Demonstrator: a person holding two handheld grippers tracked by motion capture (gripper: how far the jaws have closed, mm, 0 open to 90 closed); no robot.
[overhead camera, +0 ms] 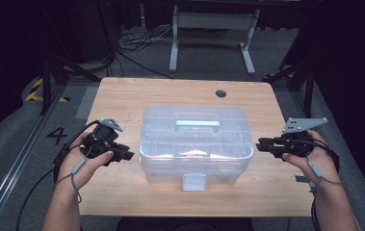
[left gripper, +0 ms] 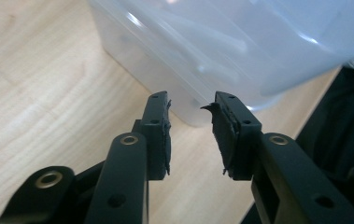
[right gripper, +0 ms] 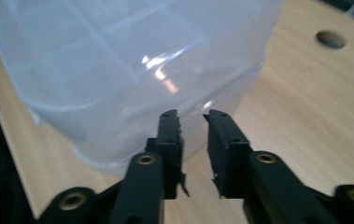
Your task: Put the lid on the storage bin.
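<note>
- Clear plastic storage box [overhead camera: 195, 144] sits mid-table [overhead camera: 136, 91], lid on, pale handle [overhead camera: 197, 124] on top, front latch [overhead camera: 194, 182] facing the person.
- Left gripper [overhead camera: 126, 155]: off the box's left side, tips aimed at the lower left wall, close but not touching.
- Left gripper view: left gripper [left gripper: 191, 119] has jaws parted to a moderate gap, nothing between the pads; box corner [left gripper: 198, 116] sits just past the fingertips, bare wood under them.
- Right gripper [overhead camera: 261, 146]: off the box's right side, tips aimed at the right wall, just short of it.
- Right gripper view: right gripper [right gripper: 192, 122] shows a narrower gap with jaws parted and pads empty; box wall [right gripper: 132, 70] starts right ahead of the tips and runs up and left of them.
- Cable hole [right gripper: 329, 39] in the tabletop lies well beyond the right fingers, up and to their right.
- Neither gripper holds anything; the box rests between the two sets of fingers.
</note>
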